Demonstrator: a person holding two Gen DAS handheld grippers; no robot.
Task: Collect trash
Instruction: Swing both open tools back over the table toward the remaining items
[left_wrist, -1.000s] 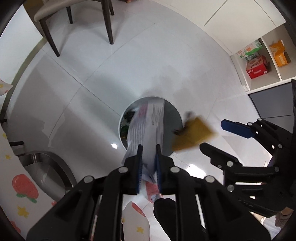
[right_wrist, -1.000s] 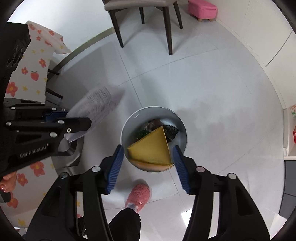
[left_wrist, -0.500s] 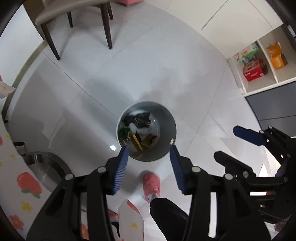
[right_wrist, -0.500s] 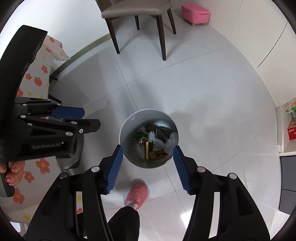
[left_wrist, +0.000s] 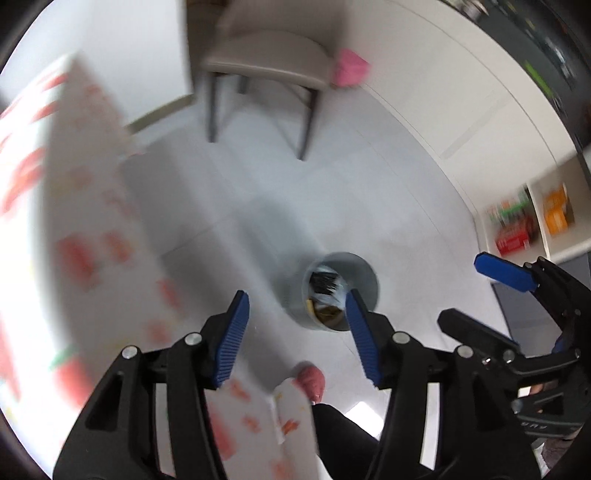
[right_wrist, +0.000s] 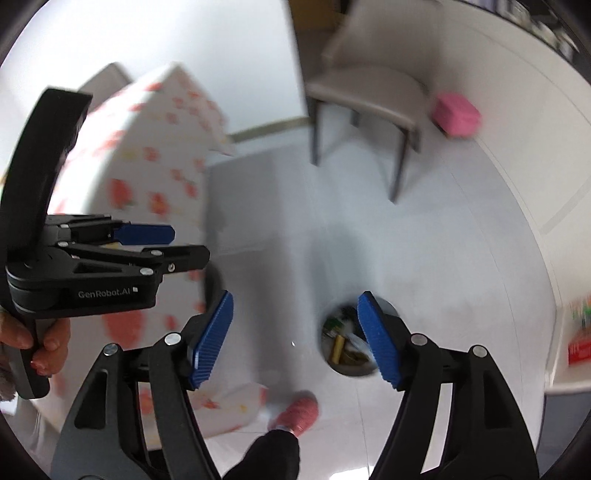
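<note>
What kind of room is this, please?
Probably a home dining area: a table under a strawberry-print tablecloth, a grey dining chair on pale floor tiles, and a round trash bin on the floor.

The pale glossy tiled floor (left_wrist: 369, 177) carries a round grey bin (left_wrist: 341, 291) with trash inside near the middle, a beige chair (left_wrist: 266, 70) on dark legs farther off, a pink stool (right_wrist: 456, 114) to its right, and a pink slipper (right_wrist: 299, 413) nearest.
</note>
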